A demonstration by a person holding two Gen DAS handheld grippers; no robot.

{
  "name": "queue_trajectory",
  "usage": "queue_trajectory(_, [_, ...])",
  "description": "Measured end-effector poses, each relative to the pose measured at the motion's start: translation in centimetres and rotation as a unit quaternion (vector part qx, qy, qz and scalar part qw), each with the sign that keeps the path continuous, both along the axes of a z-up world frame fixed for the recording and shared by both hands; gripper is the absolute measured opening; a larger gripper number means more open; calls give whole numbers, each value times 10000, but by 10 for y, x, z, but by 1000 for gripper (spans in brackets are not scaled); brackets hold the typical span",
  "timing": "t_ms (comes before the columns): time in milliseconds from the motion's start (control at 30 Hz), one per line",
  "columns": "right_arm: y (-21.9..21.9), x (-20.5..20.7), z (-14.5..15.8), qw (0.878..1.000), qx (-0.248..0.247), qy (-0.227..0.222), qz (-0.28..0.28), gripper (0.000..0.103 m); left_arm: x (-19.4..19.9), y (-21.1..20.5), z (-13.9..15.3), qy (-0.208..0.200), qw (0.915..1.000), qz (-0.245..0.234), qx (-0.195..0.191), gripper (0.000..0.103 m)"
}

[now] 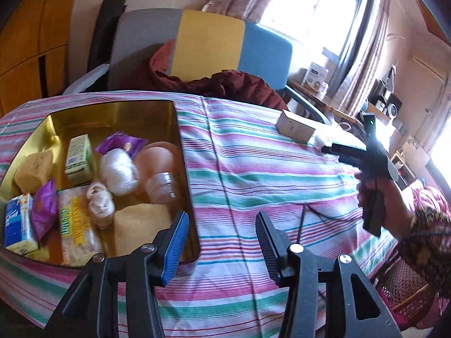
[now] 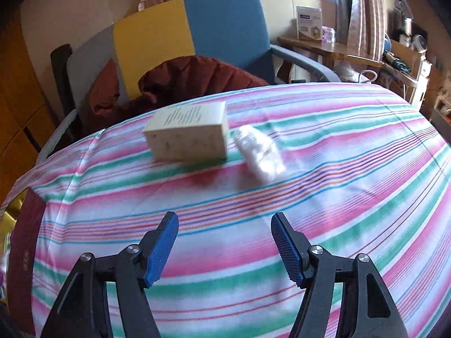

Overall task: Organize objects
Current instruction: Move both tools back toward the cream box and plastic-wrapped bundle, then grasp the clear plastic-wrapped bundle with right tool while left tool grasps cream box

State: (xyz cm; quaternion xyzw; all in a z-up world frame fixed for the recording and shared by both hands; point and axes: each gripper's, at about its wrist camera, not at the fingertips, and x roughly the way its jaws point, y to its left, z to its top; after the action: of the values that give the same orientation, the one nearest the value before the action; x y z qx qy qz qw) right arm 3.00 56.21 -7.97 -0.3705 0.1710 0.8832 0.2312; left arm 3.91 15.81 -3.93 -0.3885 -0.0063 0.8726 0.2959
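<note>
1. We see a gold tin [image 1: 112, 112] on the left of the bench, on the striped cloth [image 1: 253, 174]. It already holds the sorted lot: a green carton [image 1: 79, 159], purple packets [image 1: 121, 142], white bundles [image 1: 119, 173], a blue tissue pack [image 1: 18, 224]. We judge the tin to be the collecting place.
2. Two things are not yet in it: a cream box [image 2: 187, 135] and a white wrapped bundle [image 2: 260, 155]. They lie just beside each other near the far edge of the bench, well apart from the tin.
3. The left hand-held gripper [image 1: 222, 238] hangs over the tin's right rim, jaws apart, nothing between them.
4. The right hand-held gripper [image 2: 225, 245] points at the box and bundle, jaws apart and empty. In the left view it is seen gripped by a hand [image 1: 386, 197].
5. Room: bare cloth lies between the right hand-held gripper and the two items, so the approach looks free.
6. Edges: the far edge is close behind the box, with a chair [image 2: 225, 28] and a dark red garment [image 2: 183, 79] beyond. We judge a push could tip the box off.
</note>
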Motion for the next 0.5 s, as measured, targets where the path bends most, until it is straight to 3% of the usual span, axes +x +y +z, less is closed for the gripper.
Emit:
queue_trajectory(267, [55,-32,1,9993,315,-127,-143,63,6,31,4,-17,9989,-432,-172,50])
queue_trajectory(500, [70,-53,-23,9999,76,-109,55,52,1,46,1,-173,9975,-589,-363,50])
